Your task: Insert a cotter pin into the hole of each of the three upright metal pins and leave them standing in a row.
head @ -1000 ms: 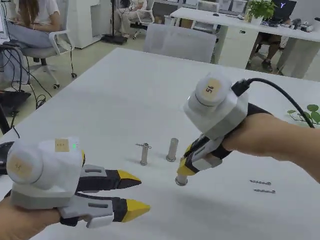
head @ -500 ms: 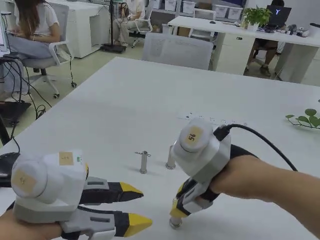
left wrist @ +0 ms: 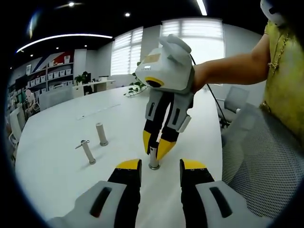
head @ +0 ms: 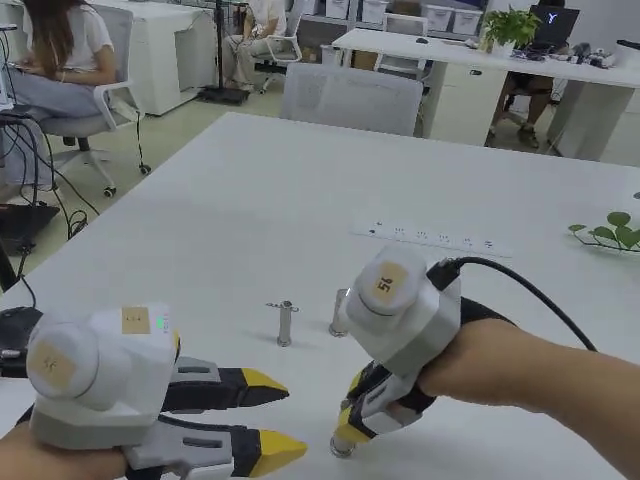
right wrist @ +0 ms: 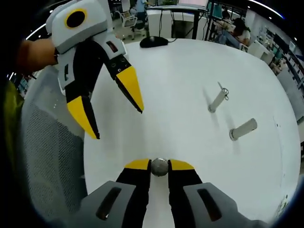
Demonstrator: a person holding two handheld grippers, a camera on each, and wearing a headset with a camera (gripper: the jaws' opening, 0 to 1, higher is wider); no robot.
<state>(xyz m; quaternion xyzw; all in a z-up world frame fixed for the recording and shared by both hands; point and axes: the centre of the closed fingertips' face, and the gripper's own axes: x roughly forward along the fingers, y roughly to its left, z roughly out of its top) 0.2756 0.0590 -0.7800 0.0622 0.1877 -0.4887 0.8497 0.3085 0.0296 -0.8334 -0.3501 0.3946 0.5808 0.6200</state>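
My right gripper (head: 350, 432) is shut on the top of an upright metal pin (head: 342, 448) that stands near the table's front edge; that pin's round top (right wrist: 159, 166) sits between its jaws (right wrist: 160, 165). Farther back stand two more pins: one with a cotter pin through its top (head: 284, 323) and a plain one (head: 340, 312). My left gripper (head: 280, 418) is open just left of the held pin, with nothing between its fingers. In the left gripper view its open jaws (left wrist: 160, 165) face the held pin (left wrist: 154, 160) and the right gripper (left wrist: 159, 145).
A white power strip (head: 430, 240) lies across the table's middle, and a small plant (head: 610, 230) sits at the right edge. A grey chair (head: 350, 95) stands at the far side. A black mouse (right wrist: 154, 42) rests on the table's left end.
My right gripper has drawn the pin it holds toward me, away from the other two pins. The left gripper has stayed about where it was, open.
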